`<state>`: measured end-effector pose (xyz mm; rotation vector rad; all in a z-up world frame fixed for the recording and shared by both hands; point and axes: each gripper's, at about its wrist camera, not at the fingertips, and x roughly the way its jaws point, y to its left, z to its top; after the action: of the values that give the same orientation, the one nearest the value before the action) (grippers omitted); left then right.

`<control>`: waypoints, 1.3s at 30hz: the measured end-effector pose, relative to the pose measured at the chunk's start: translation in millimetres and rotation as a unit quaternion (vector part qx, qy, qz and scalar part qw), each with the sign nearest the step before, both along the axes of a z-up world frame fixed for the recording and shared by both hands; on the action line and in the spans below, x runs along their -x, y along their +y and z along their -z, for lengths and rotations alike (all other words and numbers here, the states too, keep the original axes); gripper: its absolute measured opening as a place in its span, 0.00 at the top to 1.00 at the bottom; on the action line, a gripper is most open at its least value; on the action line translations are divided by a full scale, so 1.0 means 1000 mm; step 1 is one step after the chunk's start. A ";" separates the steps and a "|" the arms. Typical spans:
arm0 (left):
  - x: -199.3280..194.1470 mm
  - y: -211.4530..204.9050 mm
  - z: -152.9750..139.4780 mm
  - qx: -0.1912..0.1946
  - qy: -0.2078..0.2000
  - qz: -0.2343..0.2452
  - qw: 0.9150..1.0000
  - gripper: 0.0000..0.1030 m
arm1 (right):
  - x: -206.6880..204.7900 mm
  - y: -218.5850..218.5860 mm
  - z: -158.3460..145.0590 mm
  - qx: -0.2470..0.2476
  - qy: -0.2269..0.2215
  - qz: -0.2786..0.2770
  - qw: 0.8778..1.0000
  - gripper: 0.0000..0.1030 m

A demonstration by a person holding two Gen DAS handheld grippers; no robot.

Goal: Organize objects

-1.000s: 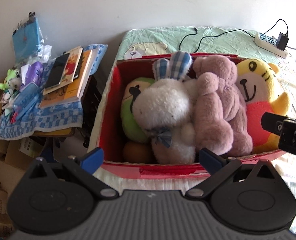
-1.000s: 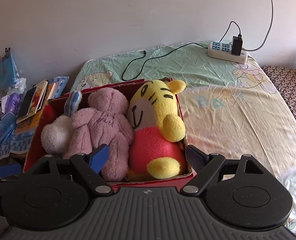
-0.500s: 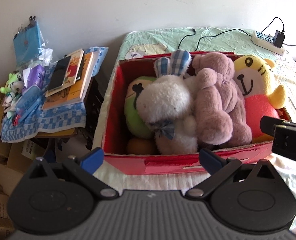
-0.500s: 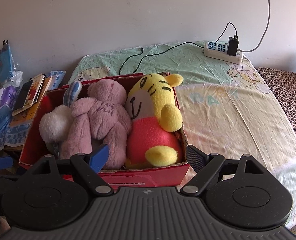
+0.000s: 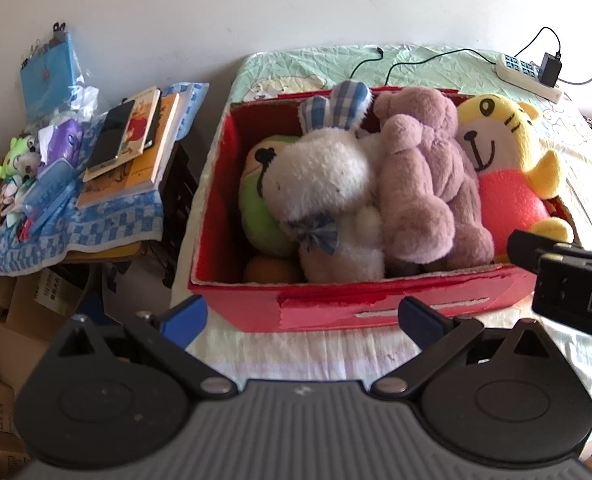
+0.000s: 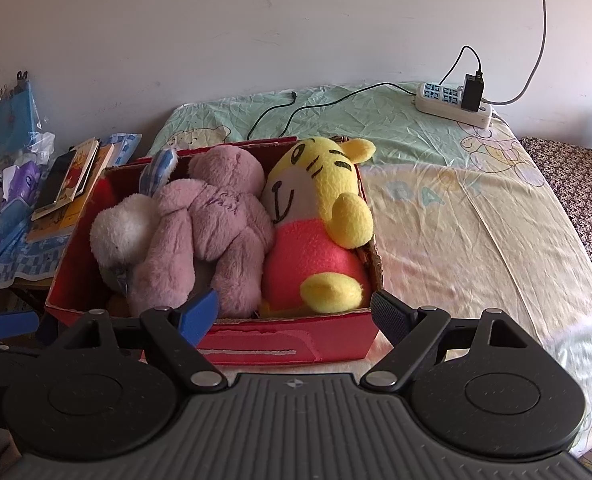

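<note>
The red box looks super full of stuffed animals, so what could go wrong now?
The yellow tiger sits high in the red box, one arm over the right wall, so it might tip out if the box gets bumped or lifted. The box's front wall looks torn; it might rip more if grabbed there. The box also sits near the bed's left edge, so a push that way could slide it off. Both the left gripper and right gripper are open and empty.

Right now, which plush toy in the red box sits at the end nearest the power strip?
The yellow tiger plush with the pink body, at the red cardboard box's bed-side end; the mauve bear and white rabbit lie further from it.
</note>
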<state>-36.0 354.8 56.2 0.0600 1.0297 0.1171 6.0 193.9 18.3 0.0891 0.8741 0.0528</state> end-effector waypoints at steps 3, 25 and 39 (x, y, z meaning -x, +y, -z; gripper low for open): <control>0.001 0.000 0.002 0.007 0.005 -0.001 1.000 0.01 | 0.002 -0.001 0.002 -0.002 0.005 -0.001 1.000 0.17; -0.002 -0.010 0.001 0.003 0.004 0.014 1.000 0.01 | 0.006 -0.008 0.003 -0.008 0.009 0.010 1.000 0.17; -0.019 -0.002 -0.012 -0.016 -0.028 0.008 0.999 0.01 | -0.008 -0.005 -0.009 -0.010 -0.019 0.016 1.000 0.17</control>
<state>-17.1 353.1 68.5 0.0937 0.9708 0.1197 14.3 188.5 27.4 0.1213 0.8341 0.0328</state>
